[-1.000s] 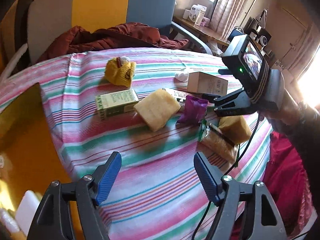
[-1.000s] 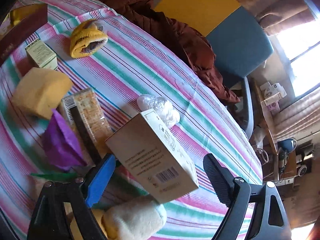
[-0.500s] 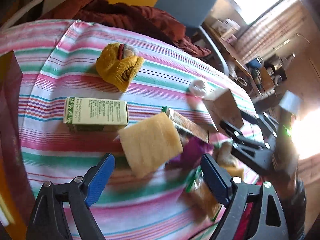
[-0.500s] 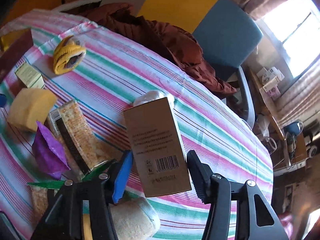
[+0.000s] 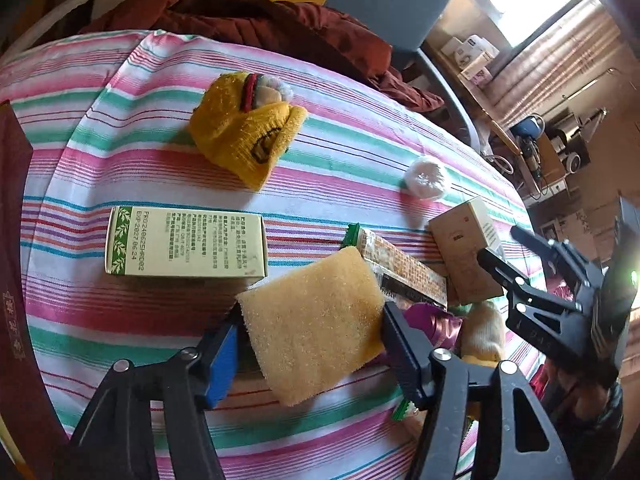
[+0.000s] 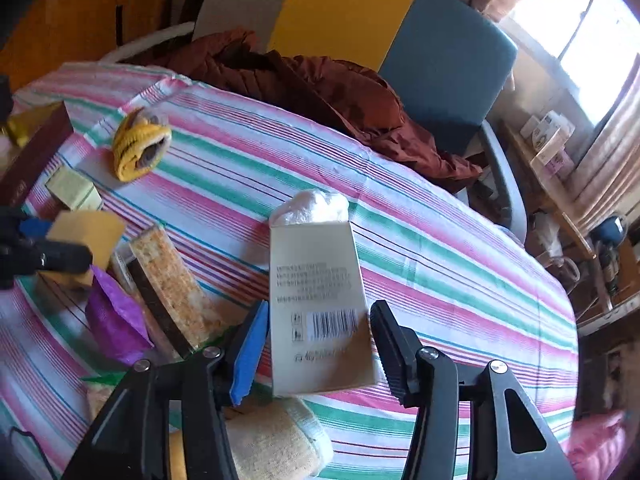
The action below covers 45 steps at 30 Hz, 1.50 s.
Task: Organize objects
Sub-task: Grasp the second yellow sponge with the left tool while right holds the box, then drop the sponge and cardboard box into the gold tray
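Note:
On the striped tablecloth a yellow sponge sits tilted between the fingers of my left gripper. The jaws are closing and both pads touch its sides. A tan carton with a barcode stands between the fingers of my right gripper. Those jaws are opening, and a thin gap shows beside the blue pad. The left wrist view shows the same carton with the right gripper around it. The right wrist view catches the left gripper on the sponge.
A green-and-white box and a yellow knitted toy lie beyond the sponge. A cracker packet, purple wrapper, cream sock and white plastic ball crowd the carton. A maroon jacket lies at the far edge and a dark red box at the left.
My left gripper came down over the sponge and its jaws narrowed onto it. The right gripper's carton swung from slanted to straight between the jaws, which closed in and then widened.

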### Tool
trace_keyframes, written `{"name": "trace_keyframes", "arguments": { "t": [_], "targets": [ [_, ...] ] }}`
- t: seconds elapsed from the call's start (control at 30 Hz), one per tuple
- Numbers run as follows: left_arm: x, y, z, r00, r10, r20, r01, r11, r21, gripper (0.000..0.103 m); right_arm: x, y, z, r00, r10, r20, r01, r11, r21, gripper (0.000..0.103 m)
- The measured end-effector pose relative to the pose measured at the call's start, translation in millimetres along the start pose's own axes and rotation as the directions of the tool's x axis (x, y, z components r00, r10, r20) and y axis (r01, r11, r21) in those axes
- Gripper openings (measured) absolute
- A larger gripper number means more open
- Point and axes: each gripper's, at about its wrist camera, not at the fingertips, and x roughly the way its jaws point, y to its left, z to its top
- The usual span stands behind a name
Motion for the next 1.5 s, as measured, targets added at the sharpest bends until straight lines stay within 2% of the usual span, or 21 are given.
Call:
{"name": "trace_keyframes", "arguments": {
  "t": [0.03,0.2,0.27,0.3,0.33,0.43,0.57,0.7,0.87,1.07,1.17,1.27,1.43,1.47,1.5],
  "targets": [
    [-1,0,-1,1.000,-0.002,0.004,0.002,1.000,0.013,0.063,1,-1,1,1.000,-0.005,0.001,0.005,1.000,-0.003,0.074],
    [-7,-3,-5,1.000,-0.006,0.015,0.005,0.999,0.054,0.060,16,4,6,0.999,-0.014,-0.047,0.012,0.999,-0.049,0.079],
    [-11,-2,-8,1.000,-0.010,0.017,0.009,0.998,0.063,0.060,26,1,6,0.997,0.001,-0.081,-0.004,0.999,-0.032,0.079],
    [-13,-1,-10,1.000,-0.014,0.019,0.013,0.998,0.067,0.060,30,-1,6,0.995,0.012,-0.095,-0.013,1.000,-0.009,0.075],
    [-17,-1,-14,0.999,-0.024,0.022,0.022,0.997,0.076,0.059,34,-3,5,0.994,0.022,-0.107,-0.020,1.000,0.016,0.056],
    [-30,0,-21,0.998,-0.039,0.043,0.035,0.995,0.095,0.059,31,-10,4,0.993,0.045,-0.109,-0.036,0.996,0.087,0.053],
    [-55,-2,-29,0.995,-0.051,0.090,0.039,0.991,0.128,0.059,13,-12,6,0.998,0.022,-0.063,-0.014,0.992,0.125,0.051],
    [-85,3,-41,0.990,-0.041,0.137,0.020,0.989,0.149,0.059,-25,-9,17,1.000,0.008,0.027,-0.012,0.990,0.142,0.051],
    [-129,27,-54,0.978,-0.026,0.206,0.002,0.993,0.118,0.060,-69,17,38,0.989,0.059,0.137,-0.076,0.990,0.121,0.051],
    [-188,86,-77,0.952,0.062,0.301,-0.073,0.997,0.024,0.060,-106,88,68,0.952,0.215,0.219,-0.226,0.974,0.026,0.051],
    [-214,121,-92,0.934,0.126,0.335,-0.119,0.992,-0.043,0.059,-113,130,79,0.929,0.297,0.221,-0.300,0.954,-0.024,0.051],
    [-232,154,-106,0.916,0.183,0.356,-0.159,0.983,-0.096,0.060,-118,182,93,0.895,0.393,0.209,-0.383,0.919,-0.090,0.051],
    [-242,192,-128,0.909,0.218,0.354,-0.170,0.972,-0.162,0.060,-124,268,113,0.840,0.521,0.152,-0.481,0.844,-0.237,0.051],
    [-243,197,-132,0.907,0.226,0.355,-0.175,0.970,-0.170,0.060,-125,282,115,0.834,0.533,0.142,-0.487,0.832,-0.264,0.051],
    [-241,202,-135,0.913,0.219,0.345,-0.168,0.971,-0.173,0.060,-126,300,119,0.828,0.546,0.125,-0.493,0.817,-0.299,0.051]
  ]
}}
